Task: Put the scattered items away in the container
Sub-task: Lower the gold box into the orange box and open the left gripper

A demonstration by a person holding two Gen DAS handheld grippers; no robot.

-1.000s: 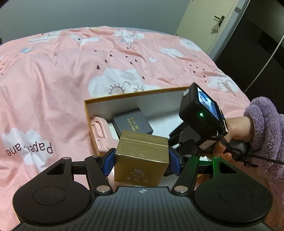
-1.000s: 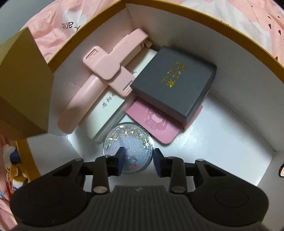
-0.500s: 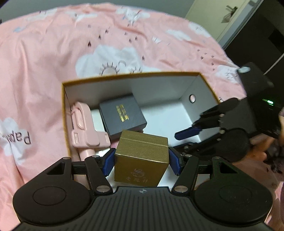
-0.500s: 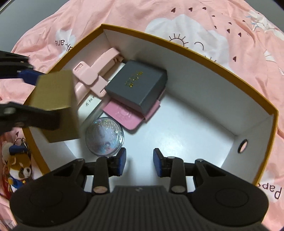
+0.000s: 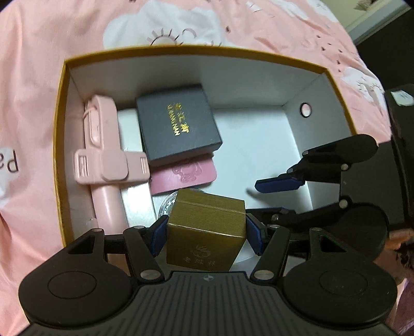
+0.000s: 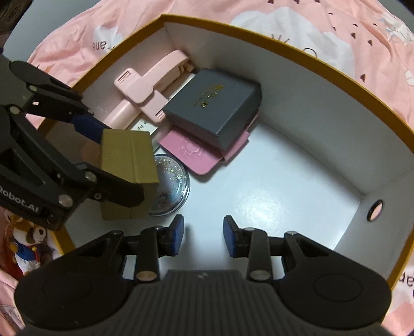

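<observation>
- You are in a home bedroom: a pink cloud-print duvet spreads beyond your fingers.
- A pale door stands far ahead, rightward.

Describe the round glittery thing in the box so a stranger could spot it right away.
Start at the yellow-rimmed box on the pink bedspread. On its white floor, beside the pink wallet and partly under the held gold box, lies the glitter disc: the only round, clear, sparkly item.

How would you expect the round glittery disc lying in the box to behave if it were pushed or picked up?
The glittery disc lies flat, so a push would probably slide it across the box's smooth, shiny white floor rather than roll it. Its glossy, clear-looking surface suggests slippery, possibly brittle plastic. It sits low, so gripping its thin edge looks awkward.
</observation>
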